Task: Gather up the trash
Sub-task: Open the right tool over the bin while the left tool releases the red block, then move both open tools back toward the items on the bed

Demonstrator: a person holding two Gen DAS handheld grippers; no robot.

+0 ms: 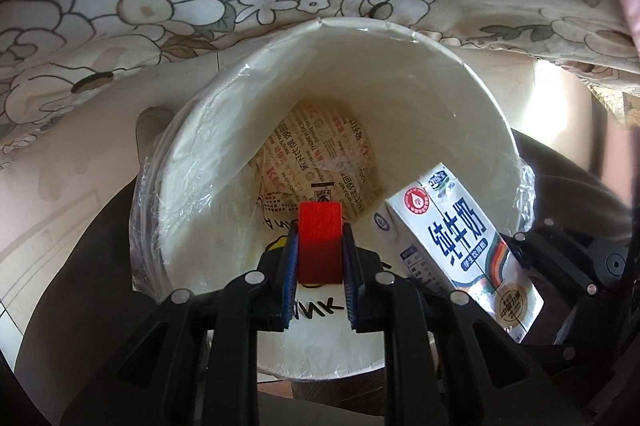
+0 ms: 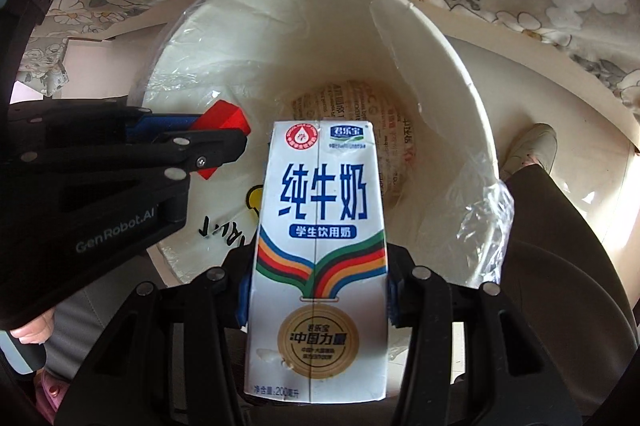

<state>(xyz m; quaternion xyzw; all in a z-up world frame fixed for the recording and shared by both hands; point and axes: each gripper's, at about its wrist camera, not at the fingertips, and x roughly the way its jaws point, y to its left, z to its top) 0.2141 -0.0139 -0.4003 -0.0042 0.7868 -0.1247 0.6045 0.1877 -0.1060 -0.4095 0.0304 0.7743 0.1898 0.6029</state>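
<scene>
Floral bedding (image 1: 168, 1) fills the background, hanging behind a white bin (image 1: 472, 97) lined with a clear plastic bag (image 1: 148, 193). At the bottom of the bin lies a crumpled printed paper wrapper (image 1: 320, 153). Above the bin's opening, the left hand-held gripper (image 1: 320, 258) is clamped on a small red block (image 1: 320, 242), its blue pads pressing both sides. Beside it, the right hand-held gripper (image 2: 316, 298) is clamped on a white milk carton (image 2: 320, 226) with blue lettering and coloured stripes, held upright over the near rim of the bin. A shoe (image 2: 532, 145) shows on the pale floor (image 2: 580, 218) just beyond the bin.
</scene>
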